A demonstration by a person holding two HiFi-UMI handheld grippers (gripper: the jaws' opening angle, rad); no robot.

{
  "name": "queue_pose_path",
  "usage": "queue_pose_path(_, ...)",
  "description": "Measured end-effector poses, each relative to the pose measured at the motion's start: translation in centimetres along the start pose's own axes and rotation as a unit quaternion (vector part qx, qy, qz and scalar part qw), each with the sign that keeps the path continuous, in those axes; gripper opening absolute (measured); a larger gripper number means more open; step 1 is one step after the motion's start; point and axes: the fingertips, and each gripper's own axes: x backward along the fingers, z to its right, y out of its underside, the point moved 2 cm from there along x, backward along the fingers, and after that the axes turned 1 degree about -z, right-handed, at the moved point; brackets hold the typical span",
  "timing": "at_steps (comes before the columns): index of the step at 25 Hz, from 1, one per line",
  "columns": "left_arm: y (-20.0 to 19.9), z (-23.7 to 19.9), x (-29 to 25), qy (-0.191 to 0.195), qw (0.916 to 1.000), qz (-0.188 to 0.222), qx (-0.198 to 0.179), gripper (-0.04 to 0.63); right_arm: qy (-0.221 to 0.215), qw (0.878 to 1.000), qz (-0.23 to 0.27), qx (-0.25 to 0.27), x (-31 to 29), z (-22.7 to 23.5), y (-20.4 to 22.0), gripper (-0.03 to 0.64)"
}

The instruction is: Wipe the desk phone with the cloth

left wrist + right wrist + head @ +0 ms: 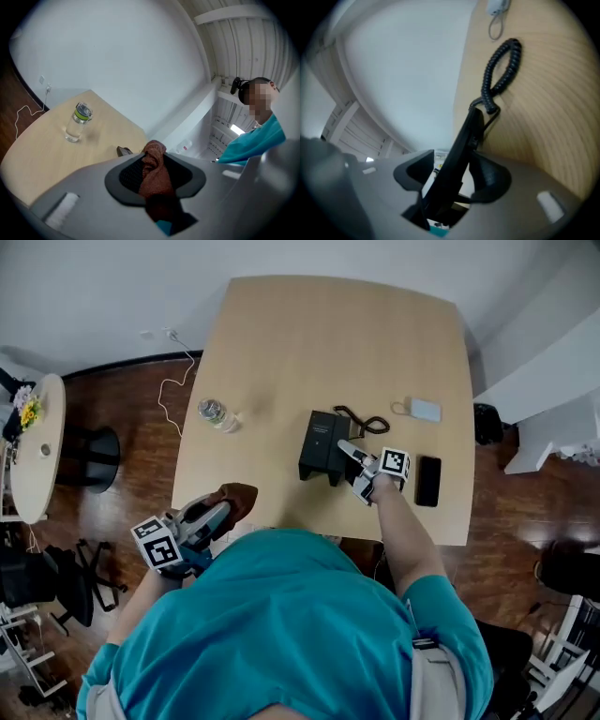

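Since the wiping falls to the cloth, note its place first: crumpled reddish-brown cloth point(152, 173), pinched tight in the fingers of your left gripper point(217, 515), which hangs just off the near left corner of the pale wooden tabletop point(309, 343).

Boxy black desk phone point(322, 444): right of middle, toward the near edge.

Your right gripper point(354, 463): at the phone's right side, fingers wide. The slim black handset point(454, 164) lies between them, against one finger and clear of the other, so likely not gripped. Its long axis runs along those fingers toward the black coiled cord point(499, 75).

From the cloth, the phone lies to your right and slightly farther in, well apart. Your cloth hand is the farther one and must cross rightward.
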Motion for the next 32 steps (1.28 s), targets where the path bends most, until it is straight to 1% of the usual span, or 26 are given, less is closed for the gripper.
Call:
queue_pose_path(1,-0.3,-0.5,0.0,0.004,1.0,-0.006,0.001,0.124,-0.003,1.0,0.009,-0.016,0.2,0.5,0.0,0.24)
queue_pose_path(3,-1.1,-1.4,-0.1,0.01,0.9998,-0.018,-0.003,0.124,-0.002,1.0,0.016,-0.026,0.3,1.0,0.2,0.255)
queue_pose_path(5,-1.7,-2.0,-0.3,0.013,0.9996,-0.025,-0.008,0.124,-0.003,1.0,0.009,-0.022,-0.1,1.1,0.4,0.259)
queue_pose_path(8,-2.1,-2.2,-0.5,0.015,0.9993,-0.031,-0.017,0.124,-0.02,0.999,-0.008,-0.026,-1.2,0.9,0.8,0.279)
queue_pose_path(9,-2.1,-2.1,-0.5,0.014,0.9992,-0.032,-0.019,0.124,-0.027,0.999,-0.011,-0.032,-1.4,0.8,0.9,0.279)
queue_pose_path(10,-2.2,-2.1,-0.4,0.012,0.9992,-0.032,-0.021,0.124,-0.034,0.999,-0.011,-0.039,-1.5,0.7,0.9,0.256)
queue_pose_path(11,-2.2,-2.1,-0.3,0.009,0.9992,-0.032,-0.023,0.124,-0.042,0.998,-0.011,-0.047,-1.4,0.7,0.9,0.252)
queue_pose_path(13,-2.4,-2.0,0.1,0.002,0.9993,-0.027,-0.026,0.124,-0.059,0.997,-0.006,-0.058,-1.1,0.5,0.8,0.253)
queue_pose_path(15,-2.6,-2.1,0.4,-0.003,0.9995,-0.021,-0.025,0.124,-0.068,0.996,0.003,-0.062,-1.0,0.4,0.6,0.278)
queue_pose_path(16,-2.6,-2.1,0.5,-0.005,0.9995,-0.019,-0.024,0.124,-0.066,0.996,0.007,-0.062,-0.9,0.5,0.6,0.275)
queue_pose_path(17,-2.6,-2.1,0.4,-0.006,0.9996,-0.018,-0.023,0.124,-0.06,0.996,0.009,-0.063,-0.9,0.7,0.7,0.234)
queue_pose_path(19,-2.4,-2.0,0.2,-0.005,0.9996,-0.018,-0.022,0.124,-0.055,0.996,0.008,-0.065,-0.7,0.8,0.9,0.222)
queue_pose_path(21,-2.4,-1.9,-0.1,-0.003,0.9996,-0.018,-0.021,0.124,-0.062,0.997,0.002,-0.053,-0.4,0.1,1.2,0.207)
queue_pose_path(23,-2.5,-1.8,-0.5,-0.002,0.9996,-0.016,-0.025,0.124,-0.073,0.997,-0.006,-0.023,0.0,-1.5,1.5,0.193)
queue_pose_path(25,-3.2,-1.7,-1.2,0.001,0.9992,-0.016,-0.038,0.124,-0.085,0.996,-0.011,-0.002,0.2,-3.5,1.8,0.192)
queue_pose_path(27,-4.3,-1.4,-2.8,0.006,0.9973,-0.022,-0.07,0.124,-0.096,0.995,-0.011,0.006,0.3,-5.8,2.1,0.192)
queue_pose_path(28,-5.0,-1.0,-3.9,0.01,0.9949,-0.029,-0.096,0.124,-0.101,0.995,-0.012,0.011,0.3,-7.0,2.3,0.192)
queue_pose_path(29,-5.9,-0.5,-5.3,0.015,0.9905,-0.038,-0.131,0.124,-0.105,0.994,-0.015,0.016,0.3,-8.3,2.6,0.192)
queue_pose_path(30,-6.9,0.1,-6.8,0.022,0.9839,-0.048,-0.171,0.124,-0.109,0.994,-0.02,0.022,0.3,-9.5,3.0,0.192)
queue_pose_path(31,-7.8,0.8,-8.5,0.027,0.9747,-0.058,-0.214,0.124,-0.113,0.993,-0.027,0.029,0.2,-10.8,3.4,0.192)
queue_pose_path(32,-8.8,1.4,-10.3,0.03,0.963,-0.071,-0.258,0.124,-0.117,0.992,-0.035,0.037,0.1,-12.1,3.9,0.192)
